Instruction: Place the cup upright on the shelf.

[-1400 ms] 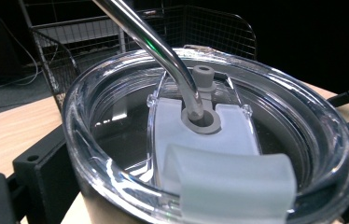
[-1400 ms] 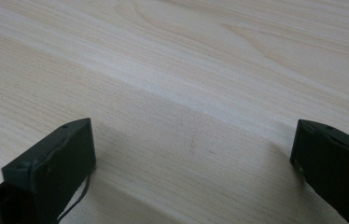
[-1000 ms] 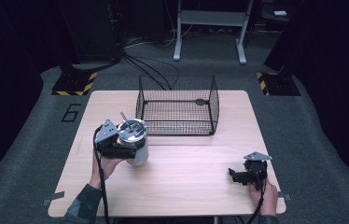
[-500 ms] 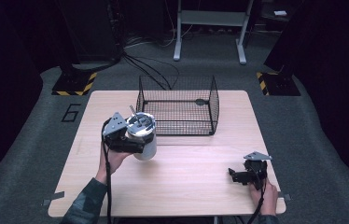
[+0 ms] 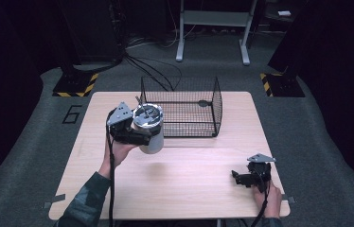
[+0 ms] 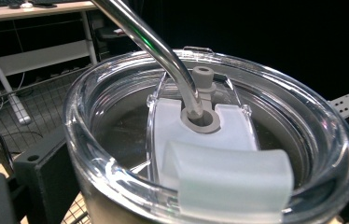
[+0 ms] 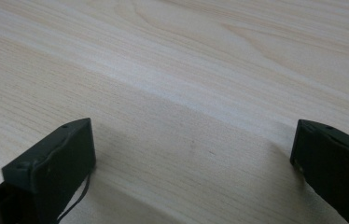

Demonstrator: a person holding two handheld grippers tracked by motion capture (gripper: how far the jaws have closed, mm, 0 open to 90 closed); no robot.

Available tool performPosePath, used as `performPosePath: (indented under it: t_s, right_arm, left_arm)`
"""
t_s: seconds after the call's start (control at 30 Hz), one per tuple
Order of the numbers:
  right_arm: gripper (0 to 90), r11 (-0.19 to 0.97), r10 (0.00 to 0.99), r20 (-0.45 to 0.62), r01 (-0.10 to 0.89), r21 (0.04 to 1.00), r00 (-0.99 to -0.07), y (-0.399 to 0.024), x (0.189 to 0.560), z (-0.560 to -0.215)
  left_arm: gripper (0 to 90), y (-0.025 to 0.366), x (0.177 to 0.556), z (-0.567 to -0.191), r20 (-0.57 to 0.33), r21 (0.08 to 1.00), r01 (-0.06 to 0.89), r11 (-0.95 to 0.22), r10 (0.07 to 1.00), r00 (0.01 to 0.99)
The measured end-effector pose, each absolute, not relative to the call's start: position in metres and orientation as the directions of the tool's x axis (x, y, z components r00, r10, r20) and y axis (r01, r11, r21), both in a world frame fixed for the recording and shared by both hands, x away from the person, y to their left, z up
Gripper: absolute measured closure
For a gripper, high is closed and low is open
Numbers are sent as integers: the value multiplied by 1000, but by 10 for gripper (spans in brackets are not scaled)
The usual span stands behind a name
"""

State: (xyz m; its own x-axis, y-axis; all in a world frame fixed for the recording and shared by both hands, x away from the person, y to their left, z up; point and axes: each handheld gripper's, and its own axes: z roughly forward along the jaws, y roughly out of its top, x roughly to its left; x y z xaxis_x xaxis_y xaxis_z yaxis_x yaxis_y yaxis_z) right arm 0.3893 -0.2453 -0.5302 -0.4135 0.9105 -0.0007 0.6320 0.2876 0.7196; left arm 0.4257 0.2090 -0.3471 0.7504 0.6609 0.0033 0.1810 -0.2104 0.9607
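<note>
Left gripper (image 5: 139,137) clamps a steel tumbler (image 5: 150,130) with clear lid (image 6: 210,140) and metal straw (image 6: 156,49), lifted off the table (image 5: 189,189), just beside the wire basket's (image 5: 184,111) near-left corner. Right gripper (image 5: 241,177) rests low at the table's near-right, jaws wide apart, nothing between them.

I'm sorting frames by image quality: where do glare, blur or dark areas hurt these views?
High view: the room around the table is nearly black, the picture soft. Left gripper view: the tumbler sits very close, its clear lid streaked with reflections, its near edge blurred, the background dark. Right gripper view: evenly lit wood, the jaws soft at the bottom corners.
</note>
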Motion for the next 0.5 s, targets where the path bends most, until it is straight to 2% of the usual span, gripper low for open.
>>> performPosePath:
  t_s: [0.5]
  right_arm:
    - [0,288,910,-1,632,720,-414,-245,389,-530]
  left_arm:
    - [30,194,449,-326,15,968,155,-197,663,748]
